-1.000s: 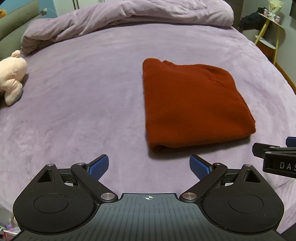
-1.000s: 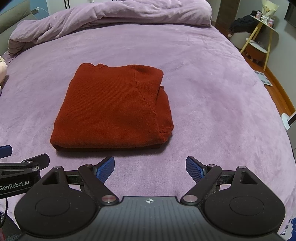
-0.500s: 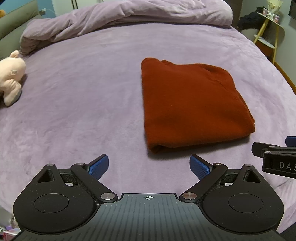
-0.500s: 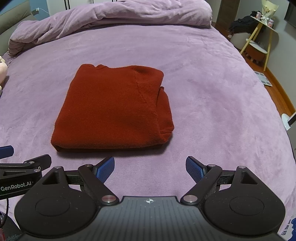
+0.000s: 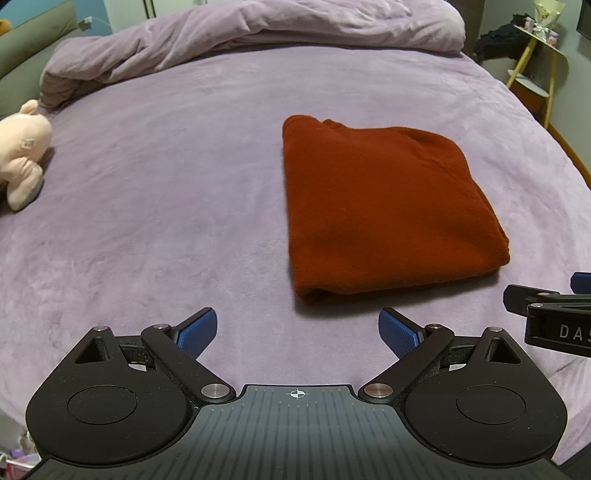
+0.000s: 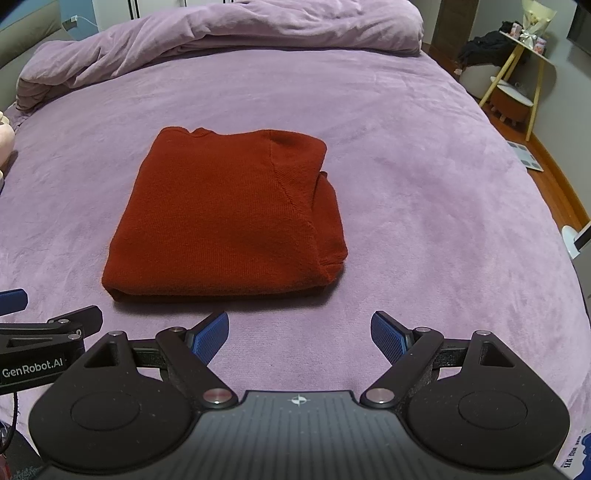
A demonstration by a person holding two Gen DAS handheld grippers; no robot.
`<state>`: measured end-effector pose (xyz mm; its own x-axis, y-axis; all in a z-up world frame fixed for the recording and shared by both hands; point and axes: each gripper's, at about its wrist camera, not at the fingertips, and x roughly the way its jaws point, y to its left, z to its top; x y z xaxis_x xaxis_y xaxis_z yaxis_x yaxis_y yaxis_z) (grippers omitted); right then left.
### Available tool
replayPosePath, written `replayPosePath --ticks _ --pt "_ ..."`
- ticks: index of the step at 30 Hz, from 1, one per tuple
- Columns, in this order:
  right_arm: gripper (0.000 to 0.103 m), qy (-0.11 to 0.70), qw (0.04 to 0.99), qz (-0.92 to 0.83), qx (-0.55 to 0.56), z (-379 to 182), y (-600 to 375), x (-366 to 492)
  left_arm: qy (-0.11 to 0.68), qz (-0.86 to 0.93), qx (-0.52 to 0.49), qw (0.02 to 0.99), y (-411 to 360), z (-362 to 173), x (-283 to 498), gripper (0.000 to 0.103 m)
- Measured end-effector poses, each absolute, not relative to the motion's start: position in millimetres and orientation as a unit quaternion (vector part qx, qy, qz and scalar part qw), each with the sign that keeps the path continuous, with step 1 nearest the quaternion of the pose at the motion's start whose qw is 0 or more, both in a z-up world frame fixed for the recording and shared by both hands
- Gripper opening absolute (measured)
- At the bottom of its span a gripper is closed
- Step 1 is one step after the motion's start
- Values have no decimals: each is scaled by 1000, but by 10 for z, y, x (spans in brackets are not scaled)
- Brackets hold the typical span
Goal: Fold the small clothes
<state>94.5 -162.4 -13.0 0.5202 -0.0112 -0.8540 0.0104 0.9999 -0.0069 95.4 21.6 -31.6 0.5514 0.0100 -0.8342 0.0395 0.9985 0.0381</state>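
Rust-red knit: the sweater (image 5: 384, 210) lies folded into a compact rectangle on the purple bed (image 5: 166, 192), well short of the bunched duvet (image 5: 240, 33) at the far edge and well apart from the plush toy (image 5: 22, 151) on its left. Its near edge is a rounded fold; on its right side, in the right wrist view, a tucked layer bulges out slightly past the top panel. Left tongs (image 5: 297, 328) and right tongs (image 6: 299, 332) hover just short of the sweater's near edge, both spread wide and empty, with only bedspread between the blue pads (image 5: 197, 328). In each view the other tool's arm shows at the frame edge, so the two tools sit side by side, the left one off the sweater's near left corner, the right one off its near right half.

Judgement: the fold appears essentially finished, and the step in hand is either a last tidy or a withdrawal. To do it well, any correction should address the bulging right side of the sweater: a pad laid flat against that side and pushed inward would square the edge without lifting the top layer. Pinching the thick near fold risks dragging the whole stack across the plush bedspread, so light, level pressure is preferable. A side table (image 6: 524, 70) stands far to the sweater's right, off the bed, and plays no part.
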Motion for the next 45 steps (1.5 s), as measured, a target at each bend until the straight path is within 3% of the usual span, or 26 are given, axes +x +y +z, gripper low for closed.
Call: replayPosePath --ticks 45 --pt "85 488 873 -11 1 -139 -1642 922 468 -13 50 882 123 -318 925 98"
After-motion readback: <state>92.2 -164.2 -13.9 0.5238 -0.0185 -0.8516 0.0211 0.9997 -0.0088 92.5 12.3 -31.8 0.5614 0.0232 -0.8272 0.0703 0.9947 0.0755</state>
